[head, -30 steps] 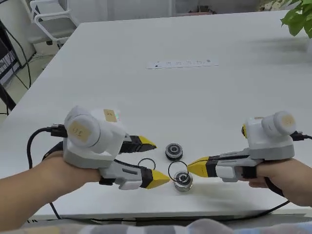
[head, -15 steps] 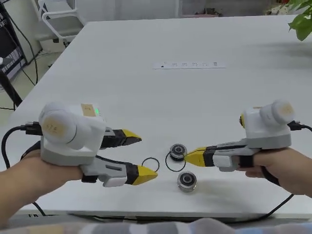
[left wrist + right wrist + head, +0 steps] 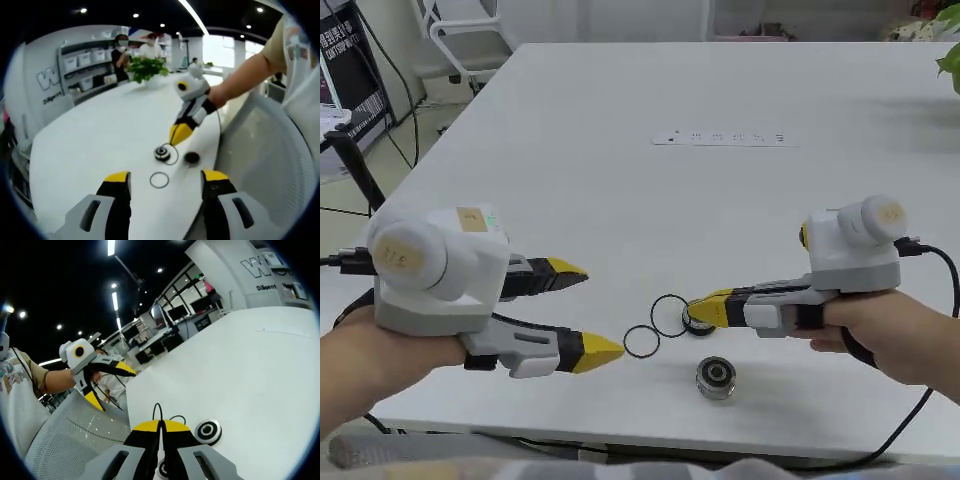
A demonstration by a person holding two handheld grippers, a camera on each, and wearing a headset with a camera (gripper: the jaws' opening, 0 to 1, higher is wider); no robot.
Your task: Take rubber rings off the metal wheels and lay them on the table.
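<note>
Right gripper (image 3: 692, 311) clenched on a rubber ring (image 3: 668, 316), near the front edge of the table (image 3: 620, 150).
Head view: the ring sits just beside a metal wheel (image 3: 700, 324); a loose ring (image 3: 641, 341) lies next to it, and a second wheel (image 3: 716, 377) is nearer the front edge. Left gripper view: the left gripper (image 3: 165, 176) is released and empty. Right gripper view: the jaws are together on the ring's thin arc. It is probably best to lower the ring flat onto bare table, clear of the loose ring, then release.

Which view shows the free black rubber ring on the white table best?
The left gripper view: the thin black rubber ring lies whole between its open jaws. The head view shows it beside a second ring; the right gripper view, unclearly.
</note>
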